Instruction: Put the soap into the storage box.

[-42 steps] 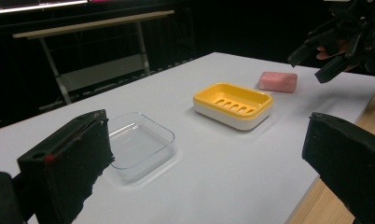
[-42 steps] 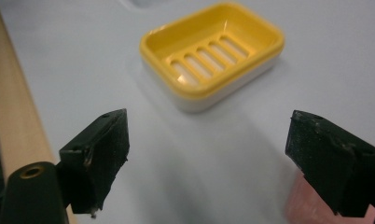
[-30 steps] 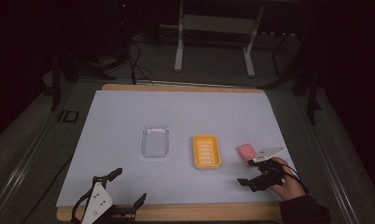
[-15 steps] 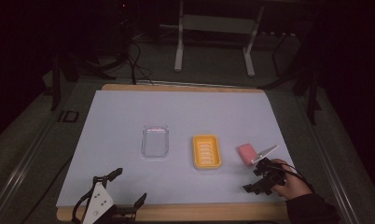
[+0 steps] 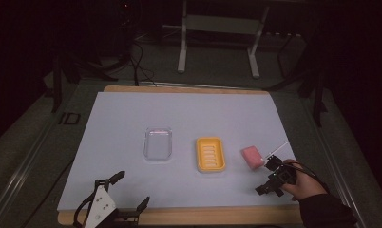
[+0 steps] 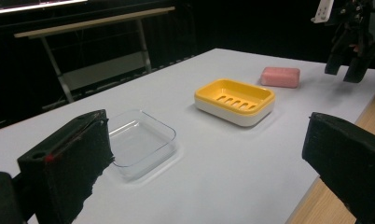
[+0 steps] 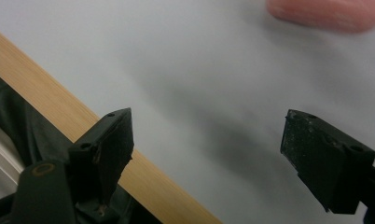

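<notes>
A pink soap bar [image 5: 252,156] lies on the white mat to the right of a yellow soap dish [image 5: 210,154]. A clear plastic dish [image 5: 158,144] sits left of that. My right gripper [image 5: 266,176], held in a hand, hovers just near-right of the soap and is open. Its jaws have just been closing a little, with nothing between them. In the right gripper view the right gripper [image 7: 213,149] points down at bare mat, with the soap [image 7: 325,14] at the top edge. My left gripper [image 5: 129,191] rests open at the near-left corner. The left gripper [image 6: 209,163] faces the clear dish [image 6: 139,142], soap dish [image 6: 234,100] and soap [image 6: 281,76].
The mat covers a wooden table whose near edge [image 7: 50,112] runs just behind the right gripper. A metal stand [image 5: 217,28] and cables lie on the dark floor beyond the table's far edge. The right gripper [image 6: 351,60] hangs above the mat's far right in the left gripper view.
The right gripper has shifted slightly toward the near-right and rolled, so its light top plate now shows edge-on. The left gripper and the three objects have not moved.
</notes>
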{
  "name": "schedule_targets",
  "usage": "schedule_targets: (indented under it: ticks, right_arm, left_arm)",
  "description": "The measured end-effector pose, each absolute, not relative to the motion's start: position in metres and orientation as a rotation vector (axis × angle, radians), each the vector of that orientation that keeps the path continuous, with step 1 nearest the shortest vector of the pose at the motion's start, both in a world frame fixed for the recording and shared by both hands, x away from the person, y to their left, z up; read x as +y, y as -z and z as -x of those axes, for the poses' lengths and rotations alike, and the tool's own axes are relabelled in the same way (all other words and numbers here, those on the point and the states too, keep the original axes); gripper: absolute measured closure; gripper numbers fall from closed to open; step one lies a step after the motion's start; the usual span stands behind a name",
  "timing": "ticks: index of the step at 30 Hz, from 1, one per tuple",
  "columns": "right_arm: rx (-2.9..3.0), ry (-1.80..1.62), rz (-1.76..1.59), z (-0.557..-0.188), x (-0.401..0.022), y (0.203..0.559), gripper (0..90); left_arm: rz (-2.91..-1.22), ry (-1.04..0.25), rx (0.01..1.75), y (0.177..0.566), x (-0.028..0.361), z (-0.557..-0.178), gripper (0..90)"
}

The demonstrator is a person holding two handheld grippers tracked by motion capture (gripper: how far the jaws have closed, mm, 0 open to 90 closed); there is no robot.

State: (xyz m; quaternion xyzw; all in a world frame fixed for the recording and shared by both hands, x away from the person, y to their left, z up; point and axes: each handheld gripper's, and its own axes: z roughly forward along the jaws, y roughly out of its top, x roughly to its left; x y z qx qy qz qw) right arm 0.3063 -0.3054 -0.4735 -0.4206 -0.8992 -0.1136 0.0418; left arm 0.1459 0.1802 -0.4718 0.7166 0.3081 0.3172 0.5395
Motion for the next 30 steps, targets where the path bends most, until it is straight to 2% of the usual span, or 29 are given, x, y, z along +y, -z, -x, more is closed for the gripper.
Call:
schedule_targets:
  ticks: [18,30]
  right_arm:
    - [-2.679,-0.076,1.407,-0.320,-0.310,0.463,17.1]
    - [-2.654,-0.029,1.522,-0.340,-0.309,0.454,14.0]
  left_arm:
    - [-1.706,-0.757,0.735,0.472,0.180,-0.146,1.9]
    - [-1.706,-0.759,0.738,0.472,0.179,-0.146,1.9]
